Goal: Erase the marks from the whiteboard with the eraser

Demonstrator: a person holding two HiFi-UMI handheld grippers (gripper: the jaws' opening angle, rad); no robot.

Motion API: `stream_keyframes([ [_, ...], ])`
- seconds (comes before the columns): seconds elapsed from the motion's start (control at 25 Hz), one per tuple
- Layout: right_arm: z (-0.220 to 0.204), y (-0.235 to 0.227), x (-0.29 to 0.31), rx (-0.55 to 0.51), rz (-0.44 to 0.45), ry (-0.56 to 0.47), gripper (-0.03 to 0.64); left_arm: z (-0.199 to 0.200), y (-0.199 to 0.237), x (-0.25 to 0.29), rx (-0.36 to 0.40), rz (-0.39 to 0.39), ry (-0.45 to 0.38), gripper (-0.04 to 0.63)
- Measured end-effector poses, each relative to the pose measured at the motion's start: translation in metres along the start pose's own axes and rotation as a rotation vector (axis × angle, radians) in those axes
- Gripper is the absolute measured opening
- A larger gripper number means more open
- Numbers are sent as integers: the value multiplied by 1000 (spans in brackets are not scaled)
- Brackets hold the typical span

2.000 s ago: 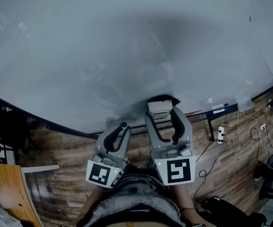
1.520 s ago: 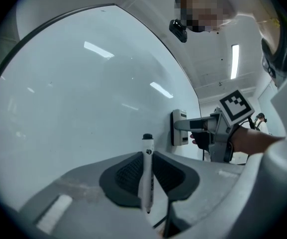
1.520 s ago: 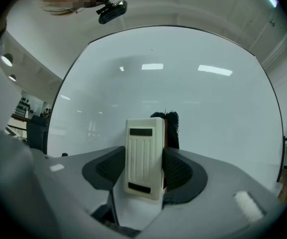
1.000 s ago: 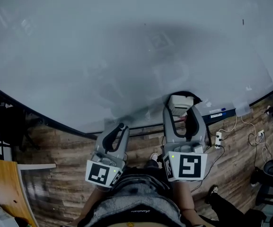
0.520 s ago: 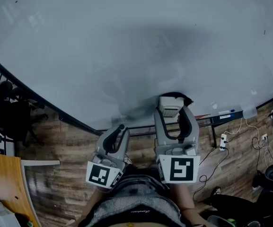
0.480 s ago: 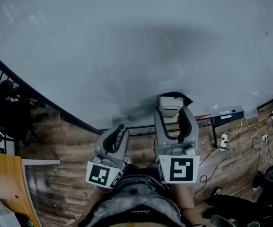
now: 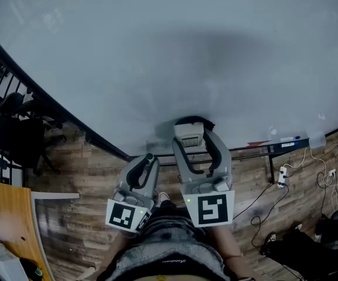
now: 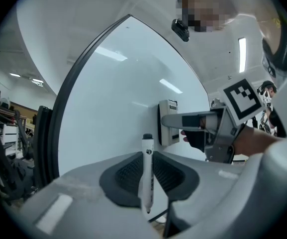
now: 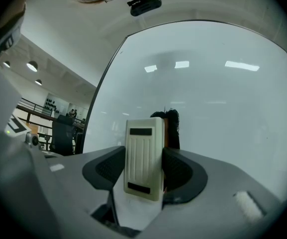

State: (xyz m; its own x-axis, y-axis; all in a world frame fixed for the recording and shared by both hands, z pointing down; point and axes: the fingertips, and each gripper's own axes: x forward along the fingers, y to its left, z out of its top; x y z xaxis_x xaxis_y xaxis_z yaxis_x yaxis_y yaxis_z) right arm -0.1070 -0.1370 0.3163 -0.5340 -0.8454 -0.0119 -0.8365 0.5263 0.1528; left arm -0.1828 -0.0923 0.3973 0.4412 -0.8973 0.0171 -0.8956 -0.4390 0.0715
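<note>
The whiteboard (image 7: 157,51) fills the upper head view and looks blank apart from faint smears. My right gripper (image 7: 191,138) is shut on the white eraser (image 7: 189,134), whose dark pad lies against the board's lower part. In the right gripper view the eraser (image 9: 144,158) stands upright between the jaws of that gripper (image 9: 143,171), in front of the whiteboard (image 9: 213,93). My left gripper (image 7: 149,158) hangs lower and to the left, off the board. It (image 8: 150,172) is shut on a white marker (image 8: 146,173) with a black cap. The eraser (image 8: 169,122) also shows there.
A tray (image 7: 274,142) with markers runs under the board at the right. A power strip and cables (image 7: 283,174) lie on the wooden floor. A black chair (image 7: 10,127) and a railing stand at the left, a wooden panel (image 7: 7,221) at the lower left.
The right gripper has slid the eraser leftward along the board's lower part, after a swing to the right a second ago. The left gripper has stayed put with the marker.
</note>
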Motion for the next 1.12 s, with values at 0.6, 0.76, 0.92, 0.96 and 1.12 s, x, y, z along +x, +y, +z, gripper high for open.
stream_keyframes([
  [0.6, -36, -111, -46, 47, -133, 68, 242, 4, -65, 56, -7, -101, -6, 71],
  [0.76, -47, -161, -66, 28, -226, 85, 242, 8, -84, 73, -6, -118, -17, 71],
  [0.92, -51, -174, -72, 22, -230, 93, 242, 5, -95, 82, -10, -123, -3, 71],
  [0.96, -50, -174, -71, 22, -225, 88, 242, 5, -97, 83, -9, -123, -2, 71],
  [1.12, -50, -174, -73, 24, -218, 71, 242, 9, -106, 90, 2, -127, -13, 71],
])
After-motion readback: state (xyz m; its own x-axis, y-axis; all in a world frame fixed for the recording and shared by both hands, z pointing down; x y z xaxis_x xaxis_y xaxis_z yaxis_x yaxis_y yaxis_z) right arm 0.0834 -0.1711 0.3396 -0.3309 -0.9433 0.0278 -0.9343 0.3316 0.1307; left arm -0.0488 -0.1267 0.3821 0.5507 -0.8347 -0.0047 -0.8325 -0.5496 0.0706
